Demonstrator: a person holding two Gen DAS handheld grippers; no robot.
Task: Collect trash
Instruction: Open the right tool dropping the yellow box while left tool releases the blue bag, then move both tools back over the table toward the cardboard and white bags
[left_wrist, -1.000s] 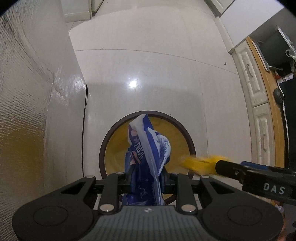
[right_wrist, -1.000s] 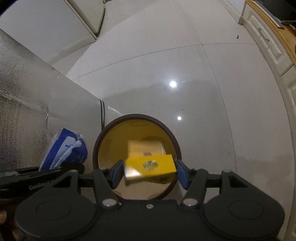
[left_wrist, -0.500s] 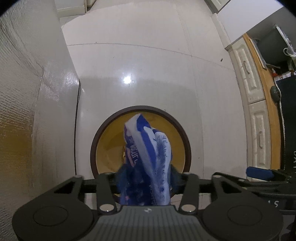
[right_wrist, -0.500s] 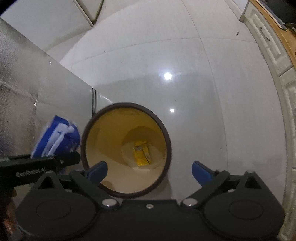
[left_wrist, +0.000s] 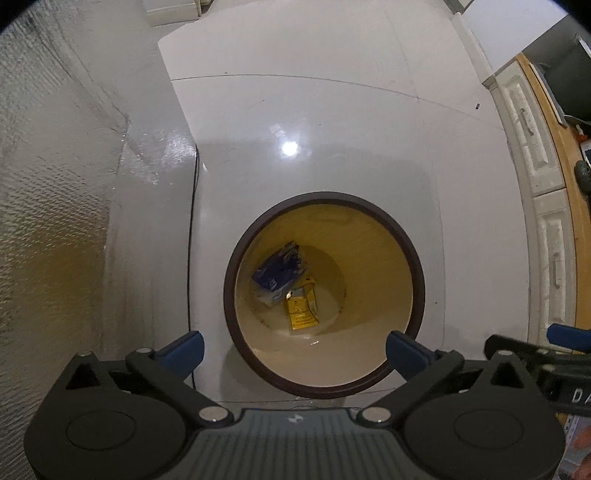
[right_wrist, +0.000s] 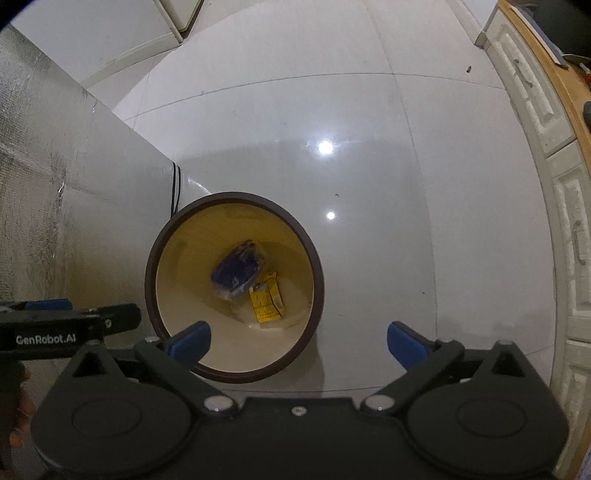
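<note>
A round bin with a dark brown rim (left_wrist: 325, 197) and cream inside stands on the floor, also in the right wrist view (right_wrist: 236, 196). A blue wrapper (left_wrist: 279, 269) and a yellow box (left_wrist: 302, 308) lie at its bottom; they show in the right wrist view too, the wrapper (right_wrist: 238, 273) beside the box (right_wrist: 266, 300). My left gripper (left_wrist: 294, 349) is open and empty above the bin's near rim. My right gripper (right_wrist: 298, 341) is open and empty above the bin's right side.
A silver foil-covered panel (left_wrist: 55, 221) stands close on the left, with a black cable (left_wrist: 192, 236) at its edge. White cabinets with a wooden top (left_wrist: 546, 206) run along the right. Glossy white floor tiles (left_wrist: 314, 110) lie beyond the bin.
My left gripper opened and the blue wrapper dropped into the bin. Earlier, my right gripper opened and let the yellow box fall in; it has stayed open.
</note>
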